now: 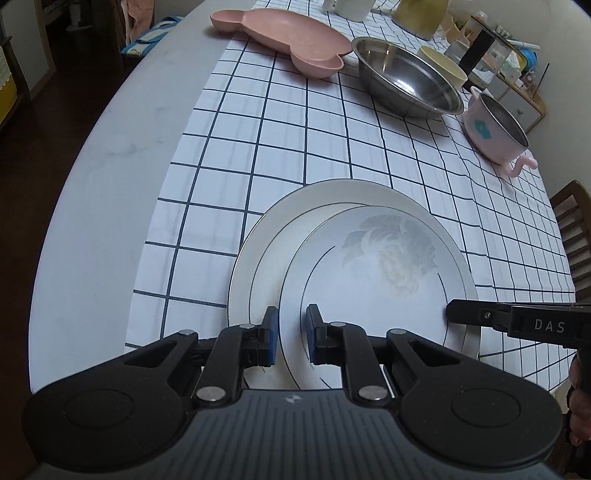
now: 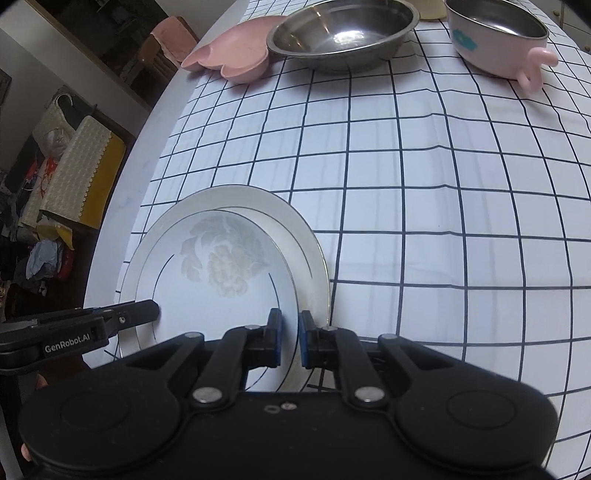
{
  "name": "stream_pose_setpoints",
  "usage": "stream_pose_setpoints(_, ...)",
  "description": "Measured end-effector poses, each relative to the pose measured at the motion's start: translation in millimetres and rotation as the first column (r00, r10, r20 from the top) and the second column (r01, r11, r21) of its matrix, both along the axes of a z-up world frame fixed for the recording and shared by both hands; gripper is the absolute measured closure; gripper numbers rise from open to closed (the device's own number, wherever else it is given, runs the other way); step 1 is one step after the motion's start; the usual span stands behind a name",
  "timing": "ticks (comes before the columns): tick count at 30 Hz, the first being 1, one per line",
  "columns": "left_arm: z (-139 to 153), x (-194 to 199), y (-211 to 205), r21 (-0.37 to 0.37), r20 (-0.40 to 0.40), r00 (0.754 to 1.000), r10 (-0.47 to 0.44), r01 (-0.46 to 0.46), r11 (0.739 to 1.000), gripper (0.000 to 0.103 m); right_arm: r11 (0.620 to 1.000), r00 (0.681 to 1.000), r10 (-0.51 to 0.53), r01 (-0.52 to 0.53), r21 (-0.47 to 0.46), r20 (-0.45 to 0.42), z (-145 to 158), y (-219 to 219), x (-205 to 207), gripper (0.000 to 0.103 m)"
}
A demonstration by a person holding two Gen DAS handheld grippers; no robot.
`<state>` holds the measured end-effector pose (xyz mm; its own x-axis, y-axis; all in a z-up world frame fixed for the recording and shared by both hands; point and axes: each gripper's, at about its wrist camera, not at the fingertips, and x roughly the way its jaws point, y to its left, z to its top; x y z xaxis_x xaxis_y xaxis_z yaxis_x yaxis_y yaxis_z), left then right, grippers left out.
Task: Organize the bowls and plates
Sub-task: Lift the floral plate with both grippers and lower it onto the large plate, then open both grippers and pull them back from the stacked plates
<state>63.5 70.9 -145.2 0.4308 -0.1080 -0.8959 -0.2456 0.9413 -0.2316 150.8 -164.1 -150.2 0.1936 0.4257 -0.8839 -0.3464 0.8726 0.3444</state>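
A small white plate with a faint flower print (image 1: 373, 273) (image 2: 218, 280) sits over a larger white plate (image 1: 258, 254) (image 2: 310, 251) on the checked cloth. My left gripper (image 1: 291, 332) grips the small plate's left rim between its blue pads. My right gripper (image 2: 290, 338) grips its right rim and shows in the left wrist view (image 1: 480, 315). The left gripper shows in the right wrist view (image 2: 122, 314). A steel bowl (image 1: 406, 83) (image 2: 343, 33), a pink divided plate (image 1: 284, 37) (image 2: 232, 55) and a pink handled bowl (image 1: 495, 129) (image 2: 498, 40) stand further back.
A cream bowl (image 1: 443, 66) stands behind the steel bowl. White mugs (image 1: 351, 7) and a yellow pot (image 1: 421, 14) are at the far end. A shelf with clutter (image 1: 509, 62) is at the far right, and a wooden chair (image 1: 572, 229) stands by the right table edge.
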Motion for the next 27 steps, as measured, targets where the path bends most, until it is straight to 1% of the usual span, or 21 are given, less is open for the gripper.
stream_pose_setpoints(5, -2.3, 2.6, 1.6, 0.005, -0.009, 1.000, 0.010, -0.010, 1.000, 0.089, 1.000, 1.000, 0.007, -0.007, -0.003, 0.005, -0.4, 1.5, -0.1, 0.093)
stream_pose_setpoints(9, -2.0, 3.2, 0.6, 0.024, -0.010, 1.000, 0.008, -0.008, 1.000, 0.089, 1.000, 1.000, 0.016, -0.015, -0.011, 0.003, -1.3, 4.7, 0.2, 0.092)
stream_pose_setpoints(14, 0.1, 5.5, -2.8, 0.065, -0.013, 1.000, -0.011, 0.011, 0.998, 0.089, 1.000, 1.000, 0.012, -0.012, -0.012, -0.003, -1.4, 6.3, 3.1, 0.092)
stream_pose_setpoints(17, 1.3, 6.8, -1.5, 0.071, -0.019, 1.000, -0.022, 0.023, 0.997, 0.089, 1.000, 1.000, 0.022, -0.022, -0.022, 0.005, -0.9, 7.6, 2.8, 0.093)
stream_pose_setpoints(22, 4.7, 5.2, 2.0, 0.079, -0.011, 1.000, -0.028, 0.029, 0.996, 0.089, 0.999, 0.999, 0.038, -0.037, -0.034, 0.010, -1.9, 10.3, 3.1, 0.095)
stream_pose_setpoints(27, 9.5, 0.1, 2.6, 0.091, 0.006, 1.000, -0.030, 0.029, 0.995, 0.089, 0.998, 0.998, 0.051, -0.050, -0.045, 0.032, -0.6, 11.5, 2.7, 0.094)
